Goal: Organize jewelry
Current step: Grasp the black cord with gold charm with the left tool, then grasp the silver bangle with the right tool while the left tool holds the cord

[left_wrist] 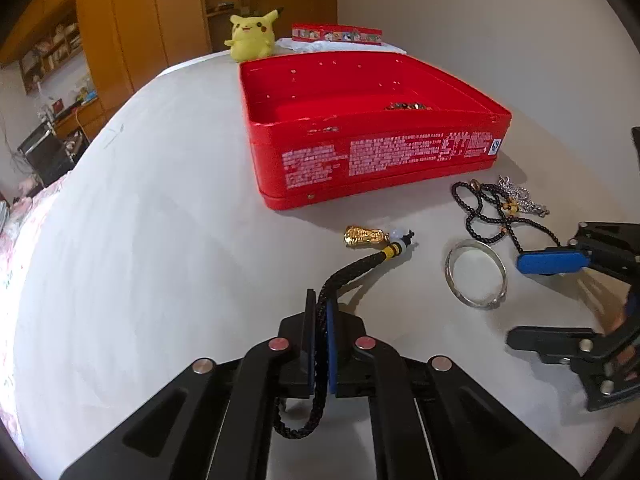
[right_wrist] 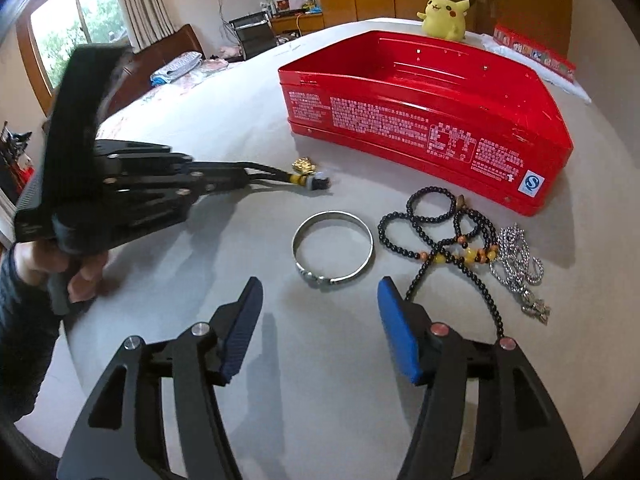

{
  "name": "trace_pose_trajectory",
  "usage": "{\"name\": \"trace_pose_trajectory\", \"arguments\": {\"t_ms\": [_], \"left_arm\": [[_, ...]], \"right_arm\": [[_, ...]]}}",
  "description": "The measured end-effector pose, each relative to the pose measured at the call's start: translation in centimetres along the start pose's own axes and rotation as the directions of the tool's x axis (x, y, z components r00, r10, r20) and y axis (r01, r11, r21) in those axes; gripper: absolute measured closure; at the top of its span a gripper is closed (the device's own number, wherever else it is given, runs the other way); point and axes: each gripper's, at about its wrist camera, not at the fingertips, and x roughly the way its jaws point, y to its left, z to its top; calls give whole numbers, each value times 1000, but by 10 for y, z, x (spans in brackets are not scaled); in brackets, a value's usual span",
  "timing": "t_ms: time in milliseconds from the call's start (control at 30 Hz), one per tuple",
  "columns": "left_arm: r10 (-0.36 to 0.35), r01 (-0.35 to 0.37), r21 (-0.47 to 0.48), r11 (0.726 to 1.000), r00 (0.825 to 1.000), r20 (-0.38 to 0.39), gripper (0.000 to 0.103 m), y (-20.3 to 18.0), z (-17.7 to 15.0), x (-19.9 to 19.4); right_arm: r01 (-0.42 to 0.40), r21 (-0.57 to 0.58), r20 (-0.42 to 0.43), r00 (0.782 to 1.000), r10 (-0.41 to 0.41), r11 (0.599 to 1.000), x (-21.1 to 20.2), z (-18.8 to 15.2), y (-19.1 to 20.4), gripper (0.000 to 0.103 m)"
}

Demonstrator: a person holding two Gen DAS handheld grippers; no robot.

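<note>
My left gripper (left_wrist: 320,304) is shut on a black braided cord (left_wrist: 352,270). The cord ends in a gold pendant (left_wrist: 362,237) that lies on the white table in front of the red tin (left_wrist: 360,160). The tin stands open with a small dark piece of jewelry (left_wrist: 404,106) inside. My right gripper (right_wrist: 320,286) is open, with nothing between its blue pads, just short of a silver bangle (right_wrist: 334,213). Right of the bangle lie a black bead necklace (right_wrist: 430,190) and a silver chain (right_wrist: 516,260). The left gripper (right_wrist: 240,174) is also in the right wrist view, held by a hand (right_wrist: 80,276).
A yellow plush toy (right_wrist: 442,16) and a long red box (left_wrist: 336,34) sit behind the tin at the table's far edge. A bed (right_wrist: 180,68) and wooden cabinets lie beyond the table on the left.
</note>
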Motion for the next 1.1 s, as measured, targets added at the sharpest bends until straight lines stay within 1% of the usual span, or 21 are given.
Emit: {"name": "trace_pose_trajectory", "arguments": {"t_ms": [167,333,433,500,567,633,800,1100], "left_arm": [[-9,10,-26,1000,1000,19,99,5,-1,-7],[-9,10,-39,999,1000,25,99,9,-3,-9],[-11,12,-43,999,1000,28,99,10,-5,-11],[-11,12,-45,999,999,31,99,10,-6,-12],[-11,13,-48,999,999,34,99,11,-6,-13],[-12,14,-53,998,999,36,99,12,-5,-14],[-13,15,-50,999,999,43,99,10,-5,-17],[-4,6,-44,999,998,57,99,8,-4,-24]], "right_arm": [[27,-10,-3,1000,-27,1000,11,5,3,36],[47,-21,2,999,-47,999,21,12,7,36],[51,-25,2,999,-51,998,25,15,7,40],[56,-25,4,998,-55,998,24,15,6,44],[58,-21,5,998,-58,998,25,16,5,52],[58,-15,6,998,-58,998,24,16,2,55],[67,-25,11,998,-66,997,24,16,4,55],[46,-13,13,999,-46,999,21,16,2,55]]}}
